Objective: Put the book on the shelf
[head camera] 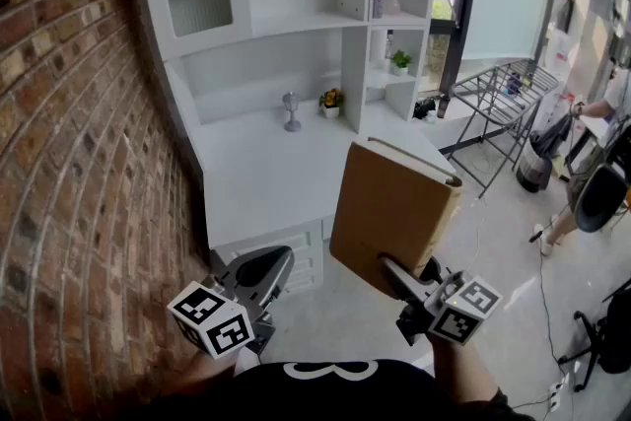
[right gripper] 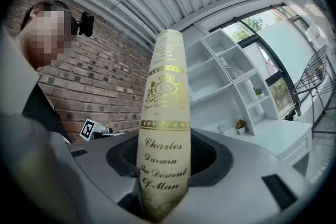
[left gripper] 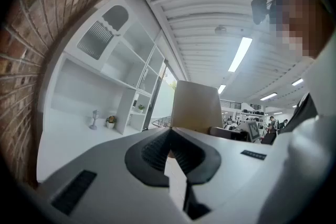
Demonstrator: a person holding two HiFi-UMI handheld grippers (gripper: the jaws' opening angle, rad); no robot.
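My right gripper is shut on the lower end of a tan hardcover book, which it holds upright and tilted above the floor in front of the white desk. In the right gripper view the cream spine with gold lettering stands between the jaws of the right gripper. The left gripper hangs low at the left, its jaws together with nothing in them. From the left gripper the book shows ahead and to the right. The white shelf unit rises behind the desk.
A brick wall runs along the left. On the desk stand a metal goblet and a small flower pot; a potted plant sits in a side shelf. A drying rack, a chair and a person are at the right.
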